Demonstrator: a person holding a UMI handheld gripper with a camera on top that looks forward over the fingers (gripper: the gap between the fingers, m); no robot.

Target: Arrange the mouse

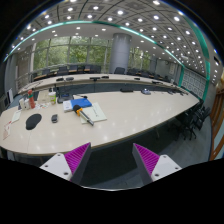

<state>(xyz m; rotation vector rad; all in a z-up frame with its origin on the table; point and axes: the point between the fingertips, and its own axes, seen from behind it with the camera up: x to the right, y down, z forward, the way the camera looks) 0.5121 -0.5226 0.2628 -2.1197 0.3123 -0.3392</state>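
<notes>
Gripper [107, 160] held high and well back from a long, pale, curved table [130, 115]. Its 2 fingers sit apart with a wide gap; magenta pads [74, 157] face inward. Nothing between them, nothing gripped; only the near table edge and dark floor show through the gap.

Mouse [55, 118]: small dark object on the tabletop, at about 10 o'clock from the fingers, well beyond them. It lies just to the 3 o'clock side of a dark, roughly round mouse pad [34, 121], apart from it or barely at its edge; cannot tell which at this range.

Other tabletop items, all far from the gripper:
- blue book or folder [81, 102], at about 1 o'clock from the mouse, lying flat among white papers [92, 113].
- a cluster of small objects [30, 99] near the far left end of the table, some reddish; too small to name.
- a white sheet [11, 115] near the left end, at 9 o'clock from the mouse pad.

Beyond the table at 12 o'clock: a second row of desks [100, 80] with dark monitors, a wide column [121, 50], windows with greenery behind. Ceiling lights [100, 12] in rows overhead. Dark office chairs [192, 120] along the table's right end, at about 2 o'clock from the fingers.
</notes>
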